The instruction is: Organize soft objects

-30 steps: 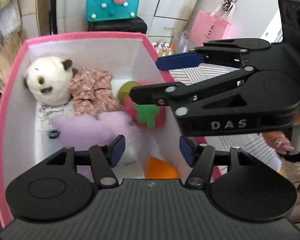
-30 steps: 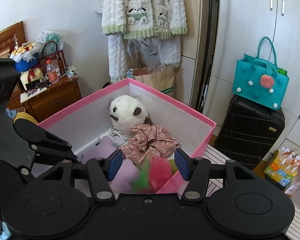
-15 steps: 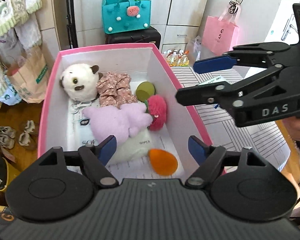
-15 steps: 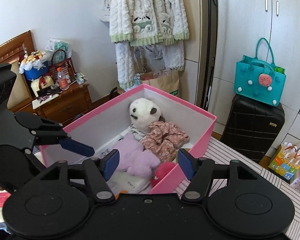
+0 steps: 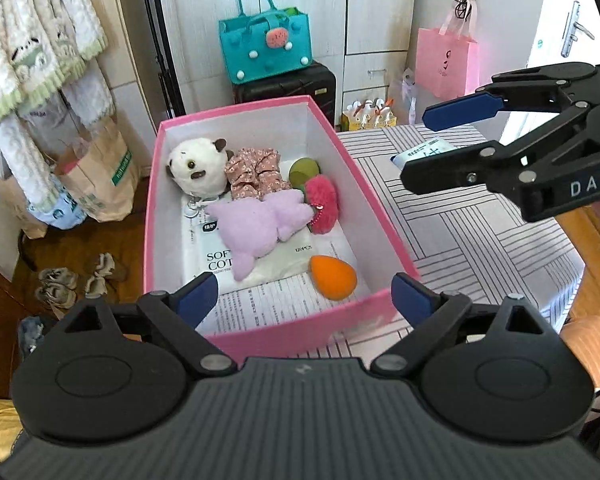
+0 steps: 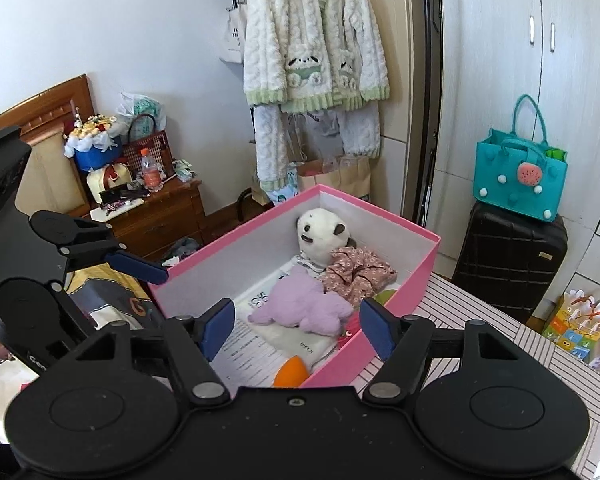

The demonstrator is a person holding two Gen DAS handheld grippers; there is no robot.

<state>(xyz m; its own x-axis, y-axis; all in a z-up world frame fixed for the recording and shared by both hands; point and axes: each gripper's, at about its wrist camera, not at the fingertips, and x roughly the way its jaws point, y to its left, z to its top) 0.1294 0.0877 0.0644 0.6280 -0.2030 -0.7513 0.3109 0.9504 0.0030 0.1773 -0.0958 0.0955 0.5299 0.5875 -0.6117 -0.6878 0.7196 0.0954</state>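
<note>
Pink box holds a panda, purple plush, red plush, orange sponge. Both grippers, left and right, hover empty with jaws wide apart.

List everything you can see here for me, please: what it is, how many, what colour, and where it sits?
box: 1, pink outside, white inside, on the striped table
panda plush: 1, white with dark ears, far left corner of the box
floral cloth: 1, pink print, beside the panda plush
purple plush: 1, lilac, middle of the box, lying on a white packet
red plush: 1, fuzzy red-pink, right of the purple plush
green ball: 1, olive green, behind the red plush
orange sponge: 1, orange, near end of the box
table: 1, white with dark stripes, under the box
tote bag: 1, teal, on a black suitcase
left gripper: 1, black with blue pads, open, at the box's near end
right gripper: 1, black with blue pads, open, above the box
</note>
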